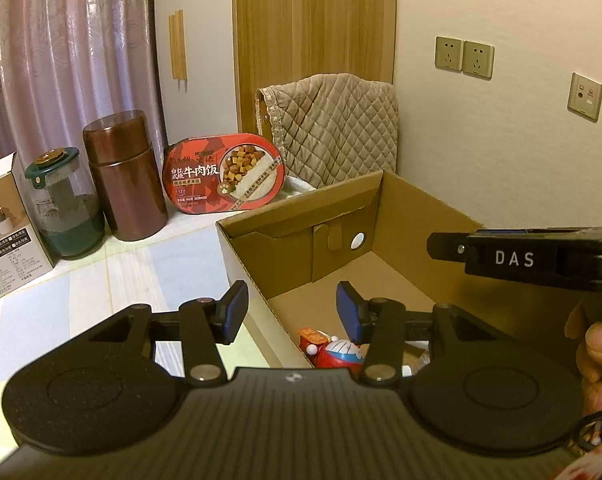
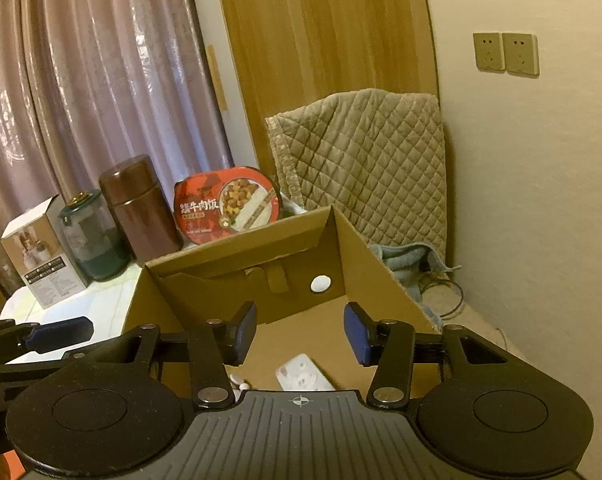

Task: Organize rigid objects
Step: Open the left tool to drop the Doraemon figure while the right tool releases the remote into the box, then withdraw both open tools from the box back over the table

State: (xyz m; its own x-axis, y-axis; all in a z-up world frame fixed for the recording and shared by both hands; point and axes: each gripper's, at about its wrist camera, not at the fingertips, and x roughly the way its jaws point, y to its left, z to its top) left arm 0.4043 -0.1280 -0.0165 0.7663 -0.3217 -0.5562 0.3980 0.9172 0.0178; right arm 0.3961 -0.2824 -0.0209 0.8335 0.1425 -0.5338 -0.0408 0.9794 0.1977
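An open cardboard box [image 1: 397,216] [image 2: 237,248] stands on the table. Inside it lie a red and blue cartoon toy [image 1: 333,354] and a white flat device with round buttons [image 2: 303,374]. My left gripper [image 1: 291,312] hovers over the box's left rim with its blue pads apart, gripping nothing. My right gripper [image 2: 301,334] hangs over the box's inside, above the white device, with its pads apart and nothing between them. In the left wrist view the right gripper's body [image 1: 501,258] shows at the right, held by a hand [image 1: 597,352].
Behind the box stand a red ready-meal tub [image 1: 225,174] [image 2: 229,204], a brown canister [image 1: 125,184] [image 2: 141,208], a green-lidded glass jar [image 1: 67,208] [image 2: 93,236] and a white carton [image 1: 9,232] [image 2: 41,252]. A quilted cover [image 1: 333,128] drapes at the back; the wall is on the right.
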